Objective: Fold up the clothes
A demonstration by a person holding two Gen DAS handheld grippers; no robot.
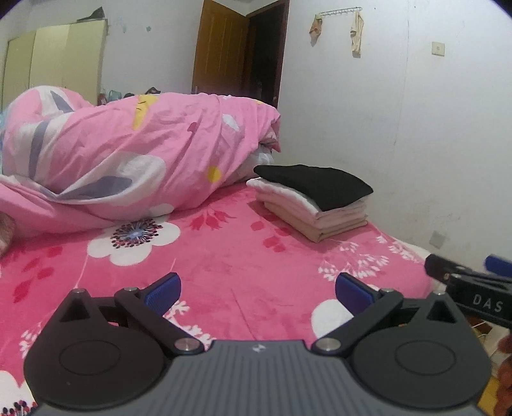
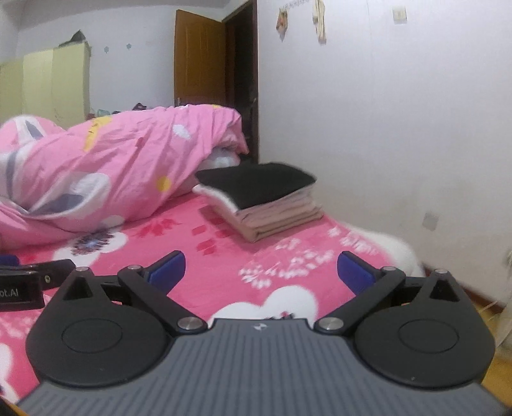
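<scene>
Nearest in the left wrist view, the left hand-held gripper (image 1: pixel 258 289) hangs over the bed with its blue pads (image 1: pixel 163 292) spread wide apart and nothing between them, only the bed's pink flowered sheet (image 1: pixel 224 256) showing in the gap. The right hand-held gripper (image 2: pixel 261 271) is likewise released, its blue-padded fingers (image 2: pixel 355 272) standing far apart over bare sheet, gripping nothing. Each one shows at the edge of the other's view: the right one pokes in at the right side of the left wrist view, and the left one lies at the left side of the right wrist view, so the two hang side by side near the bed's near edge.

Farther on, toward the bed's right edge beside the white wall (image 1: pixel 400 112), sits the stack of folded clothes (image 1: pixel 315 209): several pale beige and white pieces squared up, with a black folded garment (image 1: pixel 316 184) lying on top, slightly askew so that a white corner shows at its left. The stack is well apart from both grippers.

Just behind and to the left of the stack, a bulky pink quilt (image 1: pixel 134 150) with flower print is heaped across the far side of the bed. Beyond it stand a brown door (image 1: pixel 220 48), open, and a pale yellow wardrobe (image 1: pixel 54 60) in the far left corner of the room. Small cloths hang from a wall rack (image 1: pixel 340 12).
</scene>
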